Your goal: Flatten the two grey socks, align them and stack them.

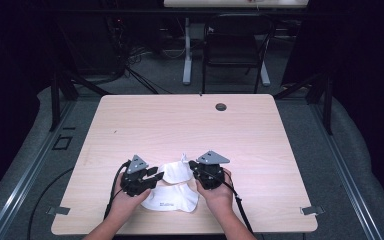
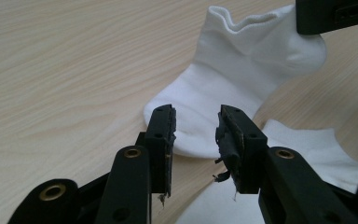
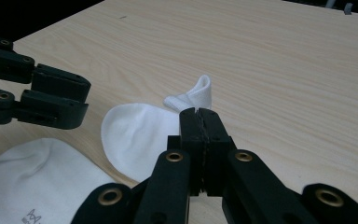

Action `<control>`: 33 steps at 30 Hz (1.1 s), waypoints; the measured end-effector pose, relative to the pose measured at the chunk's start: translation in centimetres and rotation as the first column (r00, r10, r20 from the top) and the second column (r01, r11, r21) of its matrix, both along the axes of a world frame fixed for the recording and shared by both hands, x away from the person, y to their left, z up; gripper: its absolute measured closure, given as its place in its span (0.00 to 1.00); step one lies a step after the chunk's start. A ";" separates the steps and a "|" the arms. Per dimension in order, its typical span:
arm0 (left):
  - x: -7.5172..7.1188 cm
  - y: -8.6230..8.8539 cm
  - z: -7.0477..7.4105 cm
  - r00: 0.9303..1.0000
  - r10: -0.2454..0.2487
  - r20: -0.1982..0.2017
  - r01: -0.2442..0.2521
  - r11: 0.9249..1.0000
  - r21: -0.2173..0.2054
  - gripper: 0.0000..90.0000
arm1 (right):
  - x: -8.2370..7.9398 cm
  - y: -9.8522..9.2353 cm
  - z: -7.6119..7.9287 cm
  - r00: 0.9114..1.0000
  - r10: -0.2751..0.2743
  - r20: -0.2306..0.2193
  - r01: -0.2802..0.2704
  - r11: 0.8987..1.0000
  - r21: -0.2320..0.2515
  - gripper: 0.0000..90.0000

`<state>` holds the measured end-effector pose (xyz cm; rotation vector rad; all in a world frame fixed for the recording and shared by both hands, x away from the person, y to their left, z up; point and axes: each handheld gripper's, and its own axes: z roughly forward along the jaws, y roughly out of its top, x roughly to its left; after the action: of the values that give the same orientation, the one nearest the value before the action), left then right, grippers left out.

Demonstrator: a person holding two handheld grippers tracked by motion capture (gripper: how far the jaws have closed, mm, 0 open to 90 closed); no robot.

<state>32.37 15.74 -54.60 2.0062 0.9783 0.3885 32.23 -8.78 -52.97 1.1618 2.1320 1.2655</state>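
Two white socks lie near the front edge of the tabletop (image 1: 180,125), a little left of its middle, between the two hands. The upper sock (image 1: 176,171) lies just behind the lower sock (image 1: 171,198), which carries a small printed logo; from the high view they seem to touch or overlap slightly, but I cannot tell which. The right gripper (image 3: 200,116) has its jaws pressed together, and in the right gripper view they pinch the cuff end of the upper sock, so a small fold of cloth stands up just beyond the tips. The left gripper (image 2: 196,135) has its jaws spread about halfway, with nothing between them – the pads do not touch any cloth. In the left gripper view the toe end of the upper sock (image 2: 233,79) lies directly ahead of the open jaws and just beyond the tips, and the sock's long axis runs away from the jaws toward its cuff, which the other gripper holds. So the left gripper is the nearer one to the free toe end. I judge that the coming move is a short advance straight along this axis, until the toe lies between the pads, and then a closing.
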 end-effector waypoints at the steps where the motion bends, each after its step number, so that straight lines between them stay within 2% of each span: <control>1: 0.2 -0.2 -0.1 1.000 0.004 -0.008 -0.004 1.000 0.000 0.72 | 0.0 -0.1 0.0 1.000 -0.002 0.000 0.002 1.000 -0.002 1.00; 4: 0.6 -0.8 -0.6 1.000 0.004 -0.020 -0.004 1.000 0.006 0.72 | 0.0 -0.3 0.1 1.000 -0.007 0.003 0.007 1.000 0.006 1.00; 7: 1.1 -1.1 -1.2 0.999 0.004 -0.039 -0.002 0.999 0.044 0.73 | 0.0 -0.5 0.2 1.000 -0.013 0.001 0.013 1.000 0.009 1.00; 11: 1.2 -1.1 -1.5 0.999 0.012 -0.041 -0.009 0.999 0.051 0.74 | 0.0 -0.7 0.1 1.000 -0.022 0.005 0.022 1.000 0.015 1.00; 16: 1.6 -1.2 -1.8 0.999 0.001 -0.054 0.003 0.996 0.088 0.79 | 0.0 -1.1 -0.3 0.999 -0.038 -0.008 0.038 0.999 0.028 1.00; 18: 1.6 -1.2 -1.9 0.998 0.006 -0.056 -0.001 0.996 0.089 0.80 | 0.1 -1.1 -0.4 0.999 -0.041 -0.009 0.041 0.999 0.032 1.00; 19: 1.7 -1.2 -1.9 0.998 0.005 -0.060 0.001 0.995 0.097 0.83 | 0.1 -1.2 -0.5 0.999 -0.037 -0.015 0.038 0.999 0.032 1.00; 20: 1.8 -1.2 -2.1 0.997 0.007 -0.072 0.000 0.995 0.099 0.90 | 0.1 -1.3 -0.5 0.999 -0.040 -0.021 0.040 0.999 0.034 1.00; 21: 1.8 -1.2 -2.1 0.997 0.004 -0.082 0.005 0.994 0.106 0.90 | 0.1 -1.3 -0.5 0.999 -0.040 -0.021 0.040 0.999 0.034 1.00; 23: 1.9 -1.3 -2.3 0.996 0.001 -0.089 0.010 0.993 0.122 0.99 | 0.1 -1.5 -0.6 0.999 -0.048 -0.020 0.049 0.998 0.034 1.00; 25: 2.0 -1.1 -2.4 0.996 0.003 -0.094 0.010 0.990 0.138 0.99 | 0.1 -1.6 -0.7 0.999 -0.050 -0.020 0.050 0.998 0.038 1.00; 33: 2.5 -0.2 -2.5 0.994 0.039 -0.103 -0.026 0.992 0.124 1.00 | 0.1 -2.4 -1.1 0.997 -0.062 -0.036 0.062 0.998 0.014 1.00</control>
<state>34.90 15.56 -57.06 2.1418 1.0765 0.3708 32.32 -11.17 -54.10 1.2558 2.0982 1.2440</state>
